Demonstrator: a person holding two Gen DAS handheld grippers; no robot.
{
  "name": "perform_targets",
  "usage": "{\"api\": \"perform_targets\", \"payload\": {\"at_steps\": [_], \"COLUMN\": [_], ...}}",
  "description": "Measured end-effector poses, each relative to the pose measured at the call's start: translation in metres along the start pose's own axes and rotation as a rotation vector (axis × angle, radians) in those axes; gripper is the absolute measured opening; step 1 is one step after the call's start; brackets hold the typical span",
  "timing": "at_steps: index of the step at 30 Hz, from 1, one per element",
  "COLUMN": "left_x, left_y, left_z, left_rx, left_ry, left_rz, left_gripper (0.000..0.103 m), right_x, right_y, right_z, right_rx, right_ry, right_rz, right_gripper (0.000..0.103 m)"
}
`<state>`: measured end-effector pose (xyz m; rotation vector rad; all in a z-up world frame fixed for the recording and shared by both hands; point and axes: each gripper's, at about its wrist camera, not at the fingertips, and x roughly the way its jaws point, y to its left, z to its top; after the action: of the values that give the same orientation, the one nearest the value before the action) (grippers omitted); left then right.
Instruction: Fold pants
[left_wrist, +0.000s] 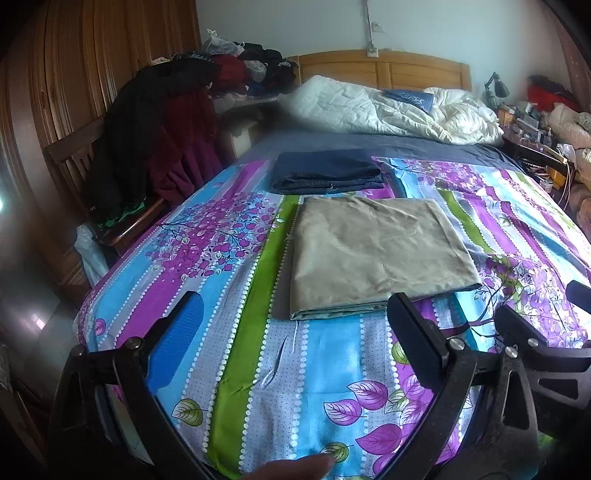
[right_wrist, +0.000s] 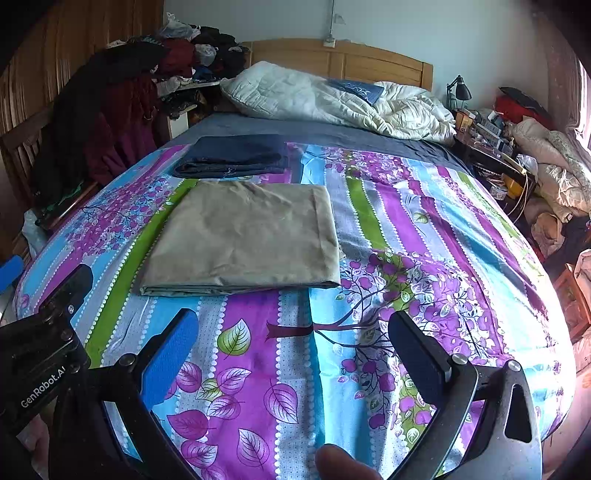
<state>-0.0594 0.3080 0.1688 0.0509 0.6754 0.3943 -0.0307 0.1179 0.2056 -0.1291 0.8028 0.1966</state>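
Note:
Beige pants (left_wrist: 373, 254) lie folded into a flat rectangle on the patterned bedspread (left_wrist: 258, 369); the right wrist view shows the same beige pants (right_wrist: 243, 236) to the left of centre. Behind them rests a folded pair of dark blue jeans (left_wrist: 327, 171), also seen as the jeans (right_wrist: 232, 155). My left gripper (left_wrist: 295, 317) hovers open over the bedspread just in front of the beige pants, holding nothing. My right gripper (right_wrist: 295, 332) is open too, empty, near the pants' front right corner. The right gripper's fingers (left_wrist: 532, 332) show at the left view's right edge.
A rumpled white duvet (left_wrist: 391, 107) fills the head of the bed below a wooden headboard (left_wrist: 384, 68). A chair draped with dark clothes (left_wrist: 155, 147) stands at the left. A cluttered bedside table with a lamp (right_wrist: 460, 92) stands at the right. A fingertip (right_wrist: 340, 463) shows at the bottom.

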Motion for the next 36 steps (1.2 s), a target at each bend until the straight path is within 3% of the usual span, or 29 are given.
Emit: {"api": "perform_targets", "payload": {"at_steps": [36], "left_x": [0.011], "left_y": [0.013], "left_z": [-0.009], "left_rx": [-0.066], "left_ry": [0.054], "left_rz": [-0.065], "left_gripper": [0.097], "right_x": [0.004], "right_y": [0.01], "right_z": [-0.008], "right_rx": [-0.031], "right_ry": [0.007], "right_rz": [-0.006], "right_gripper": [0.103]}}
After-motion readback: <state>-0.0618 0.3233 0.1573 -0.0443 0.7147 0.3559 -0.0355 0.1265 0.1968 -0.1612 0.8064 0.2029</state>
